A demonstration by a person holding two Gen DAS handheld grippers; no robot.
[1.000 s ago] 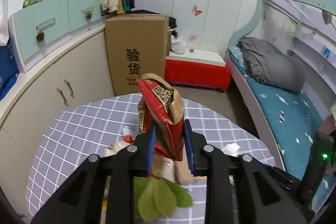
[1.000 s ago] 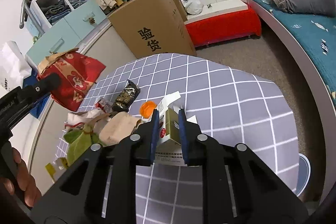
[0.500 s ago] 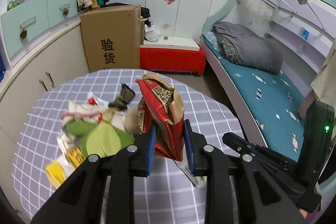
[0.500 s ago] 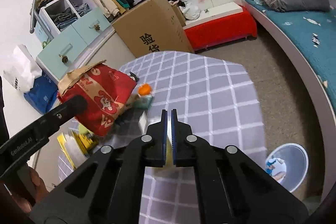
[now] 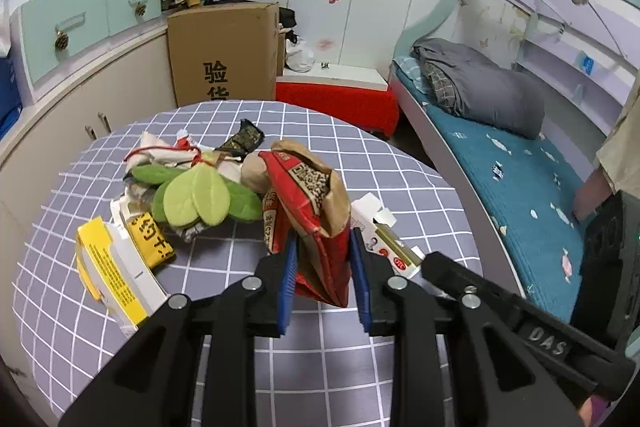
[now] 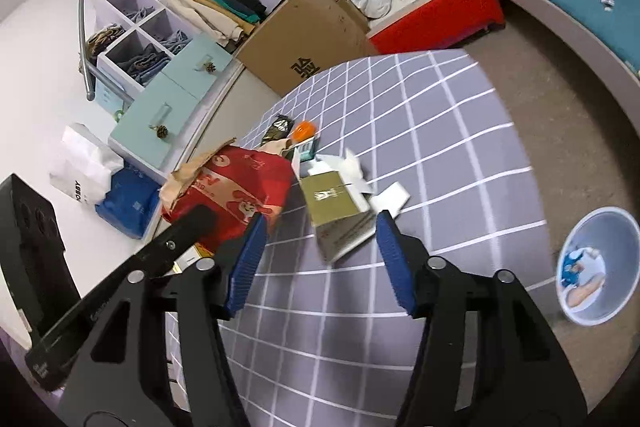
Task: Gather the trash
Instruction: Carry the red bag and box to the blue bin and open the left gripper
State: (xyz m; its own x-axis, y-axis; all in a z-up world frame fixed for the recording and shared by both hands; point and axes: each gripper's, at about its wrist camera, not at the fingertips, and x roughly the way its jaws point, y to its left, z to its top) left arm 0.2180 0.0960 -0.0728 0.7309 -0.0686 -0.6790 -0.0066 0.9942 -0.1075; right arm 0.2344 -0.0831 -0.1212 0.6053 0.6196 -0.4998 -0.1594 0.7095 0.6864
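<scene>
My left gripper (image 5: pixel 323 279) is shut on a red and brown snack bag (image 5: pixel 310 211) and holds it above the checked table (image 5: pixel 240 359); the bag also shows in the right wrist view (image 6: pixel 236 191). My right gripper (image 6: pixel 318 263) is open, its jaws wide apart around a white and olive carton (image 6: pixel 340 215) that lies on the table (image 6: pixel 440 187). The carton also shows in the left wrist view (image 5: pixel 384 243). A trash heap with green felt leaves (image 5: pixel 200 197) and a yellow box (image 5: pixel 108 267) lies on the table's left.
A pale blue waste bin (image 6: pixel 598 265) with trash in it stands on the floor to the right of the table. A large cardboard box (image 5: pixel 224 55) and cupboards (image 5: pixel 60 99) stand behind the table. A bed (image 5: pixel 512 163) lies to the right.
My right gripper has opened and the carton that it held now lies on the table between its jaws. My left gripper has kept hold of the snack bag and moved back from the heap.
</scene>
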